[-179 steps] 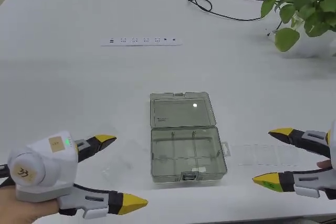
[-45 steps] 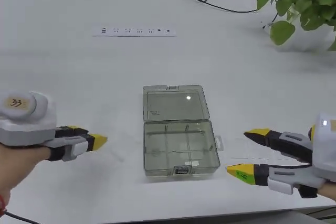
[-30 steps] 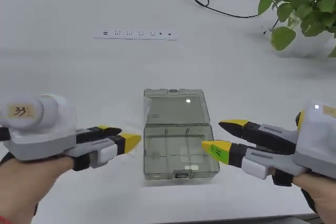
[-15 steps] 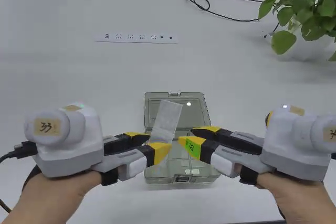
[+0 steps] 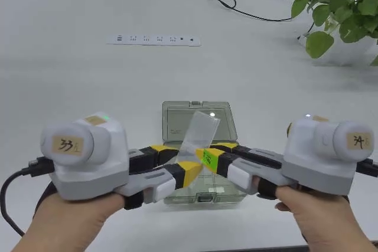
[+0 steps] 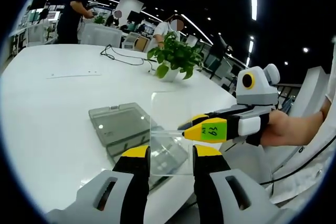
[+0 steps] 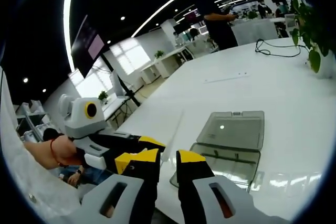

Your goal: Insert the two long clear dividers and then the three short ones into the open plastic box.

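The open smoky plastic box [image 5: 198, 113] lies on the white table, lid flat behind the base; it also shows as box [image 6: 121, 124] and box [image 7: 231, 135]. A clear divider [image 5: 201, 131] is held tilted in the air above the box. My left gripper [image 5: 174, 160] comes in from the left and is shut on the divider's lower end, the clear sheet [image 6: 170, 129] standing between its yellow tips [image 6: 171, 153]. My right gripper [image 5: 215, 150] meets it from the right, shut on the divider's edge [image 7: 173, 127]. The right gripper's tips [image 6: 202, 128] pinch the sheet.
A white power strip [image 5: 156, 41] lies farther back, with a black cable [image 5: 248, 1] beyond it. A potted plant [image 5: 342, 4] stands at the back right. The table's near edge runs just under my hands. People stand at distant desks.
Both grippers have come in from the sides and met above the box. The left one brought up a clear divider, and the right one has shut on it.
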The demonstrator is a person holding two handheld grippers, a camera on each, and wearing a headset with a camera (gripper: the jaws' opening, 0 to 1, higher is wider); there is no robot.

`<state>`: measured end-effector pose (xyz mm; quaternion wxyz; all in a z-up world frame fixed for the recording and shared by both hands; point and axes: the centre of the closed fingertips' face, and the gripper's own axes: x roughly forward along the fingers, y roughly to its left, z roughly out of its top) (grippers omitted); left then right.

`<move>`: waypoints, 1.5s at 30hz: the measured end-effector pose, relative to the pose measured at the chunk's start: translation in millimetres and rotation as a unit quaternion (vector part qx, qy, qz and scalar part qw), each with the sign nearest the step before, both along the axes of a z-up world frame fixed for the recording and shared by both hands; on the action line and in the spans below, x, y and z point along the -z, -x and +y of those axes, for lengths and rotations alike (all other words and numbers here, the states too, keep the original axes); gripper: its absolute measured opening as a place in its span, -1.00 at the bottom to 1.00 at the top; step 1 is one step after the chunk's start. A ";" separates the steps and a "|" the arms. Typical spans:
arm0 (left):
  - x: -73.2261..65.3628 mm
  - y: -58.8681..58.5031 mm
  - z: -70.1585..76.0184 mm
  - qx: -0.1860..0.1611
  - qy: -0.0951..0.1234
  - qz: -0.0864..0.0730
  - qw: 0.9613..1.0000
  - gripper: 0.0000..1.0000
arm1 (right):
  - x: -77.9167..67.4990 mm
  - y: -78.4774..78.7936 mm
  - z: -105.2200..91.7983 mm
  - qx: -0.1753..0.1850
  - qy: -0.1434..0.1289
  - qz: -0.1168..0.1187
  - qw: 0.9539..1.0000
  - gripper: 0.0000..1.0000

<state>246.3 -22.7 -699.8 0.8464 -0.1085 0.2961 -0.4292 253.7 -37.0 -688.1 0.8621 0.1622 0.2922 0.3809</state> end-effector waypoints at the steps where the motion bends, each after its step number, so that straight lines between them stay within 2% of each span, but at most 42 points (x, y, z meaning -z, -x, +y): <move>1: -0.3 0.0 -0.3 0.000 0.001 0.000 1.000 -0.40 | 0.1 0.2 0.8 0.000 -0.001 0.001 1.000 -0.74; 4: 0.7 -0.9 -0.8 0.003 -0.004 -0.005 1.000 -0.40 | 0.9 1.0 3.0 0.005 -0.005 0.012 1.000 -0.83; 6: 1.4 -0.7 -1.6 0.003 -0.005 -0.004 1.000 -0.40 | 1.1 0.4 3.1 0.011 -0.002 0.012 1.000 -0.85; 9: 2.0 -2.8 0.3 -0.002 -0.004 -0.007 1.000 -0.50 | 1.4 -0.9 1.5 0.029 -0.007 0.024 0.999 -0.87; 11: -0.1 -0.6 -3.3 0.002 0.010 -0.002 1.000 -0.41 | 1.5 -0.9 1.2 0.029 -0.003 0.021 0.999 -0.88; 14: 0.9 1.1 -4.1 0.008 0.003 -0.008 1.000 -0.36 | 1.4 -1.5 1.0 0.029 -0.002 0.021 0.999 -0.88; 16: 0.6 1.7 -4.4 0.011 0.004 -0.008 1.000 -0.35 | 0.9 -2.3 -0.2 0.031 -0.004 0.024 0.999 -0.88; 23: 0.3 2.4 -2.4 0.026 -0.001 -0.024 0.999 -0.28 | -1.3 -6.1 -6.7 0.035 -0.004 0.030 0.999 -0.87; 32: 9.2 7.7 11.1 0.052 -0.019 -0.042 0.998 -0.07 | 1.5 -14.9 -24.3 0.039 0.011 0.047 0.998 -0.87; 36: 13.3 10.2 17.0 0.064 -0.026 -0.048 0.996 0.00 | 3.4 -19.8 -32.1 0.040 0.019 0.057 0.997 -0.87; 42: 19.9 14.5 24.2 0.084 -0.041 -0.062 0.994 0.17 | 11.0 -25.8 -42.7 0.042 0.049 0.079 0.995 -0.87; 45: 23.2 16.9 26.4 0.097 -0.049 -0.075 0.991 0.36 | 15.0 -28.5 -47.9 0.043 0.071 0.089 0.993 -0.87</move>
